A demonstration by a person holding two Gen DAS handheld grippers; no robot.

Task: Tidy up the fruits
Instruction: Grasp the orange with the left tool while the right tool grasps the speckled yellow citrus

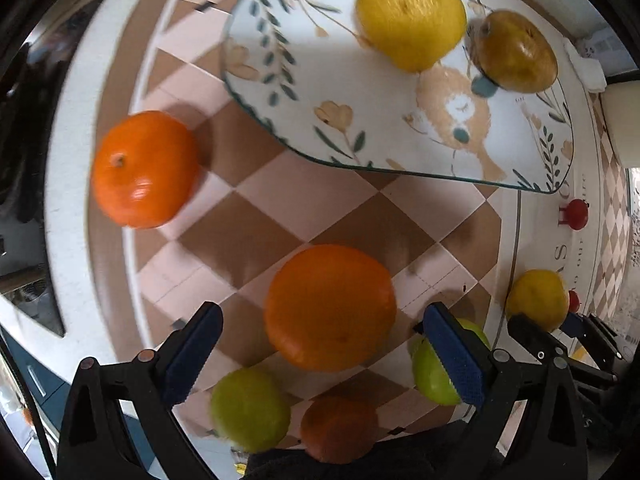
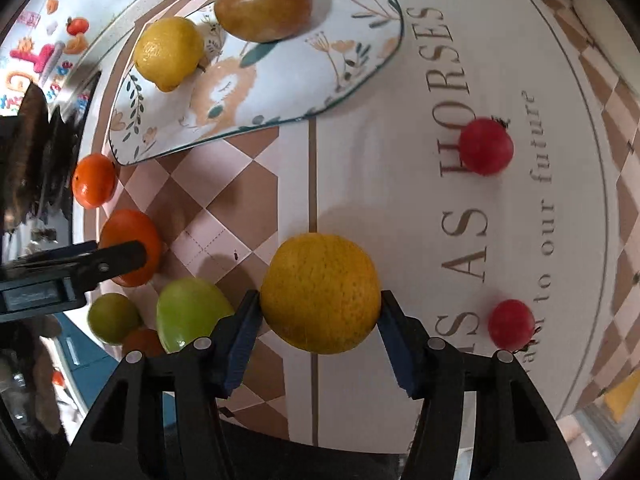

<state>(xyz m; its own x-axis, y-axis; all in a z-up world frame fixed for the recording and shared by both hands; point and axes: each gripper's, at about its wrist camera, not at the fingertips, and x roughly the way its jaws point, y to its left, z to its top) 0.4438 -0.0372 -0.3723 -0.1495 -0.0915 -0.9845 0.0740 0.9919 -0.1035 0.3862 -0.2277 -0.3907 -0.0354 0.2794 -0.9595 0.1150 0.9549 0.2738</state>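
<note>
Checkered tabletop: right hand-held gripper clasps dimpled yellow-orange citrus; left hand-held gripper gapes.

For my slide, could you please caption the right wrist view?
Right claw closing around a yellow-orange citrus; lemon and pear on plate.

Fruit-strewn checkered tablecloth, tray

Open checkered cloth lies between plate and near fruit. Near edge crowded: orange, green apples, tangerine far left.
</note>
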